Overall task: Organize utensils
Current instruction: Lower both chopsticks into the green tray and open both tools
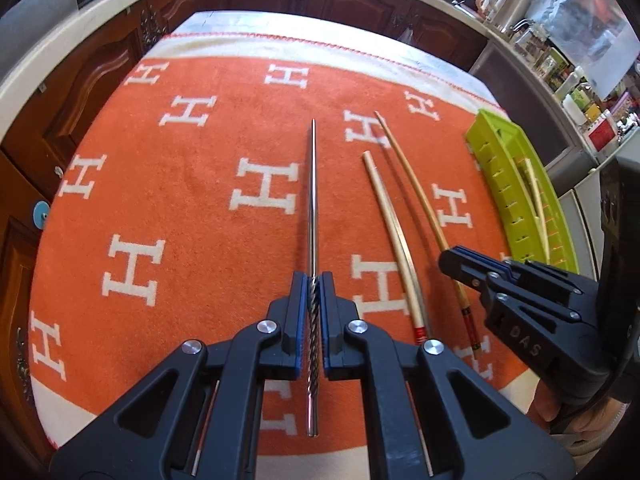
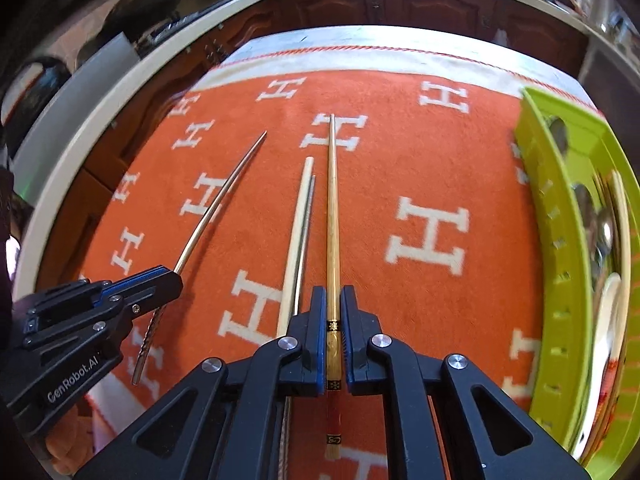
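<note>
My left gripper (image 1: pixel 314 280) is shut on a metal chopstick (image 1: pixel 313 200) with a twisted handle, pointing away over the orange cloth. In the right wrist view it shows at the left (image 2: pixel 176 276) with that chopstick (image 2: pixel 216 204). My right gripper (image 2: pixel 333 292) is shut on a golden wooden chopstick (image 2: pixel 333 208) with a red end; it shows in the left wrist view (image 1: pixel 448 260), chopstick (image 1: pixel 416 184). A pale wooden chopstick (image 1: pixel 386 220) lies on the cloth between them, with a second metal one (image 2: pixel 306 232) beside it (image 2: pixel 296 232).
A lime green utensil tray (image 1: pixel 504 184) stands at the right edge of the table, holding a chopstick and spoons (image 2: pixel 604 232). The orange cloth with white H letters (image 1: pixel 180 208) covers the table. Dark wood cabinets and a cluttered counter lie beyond.
</note>
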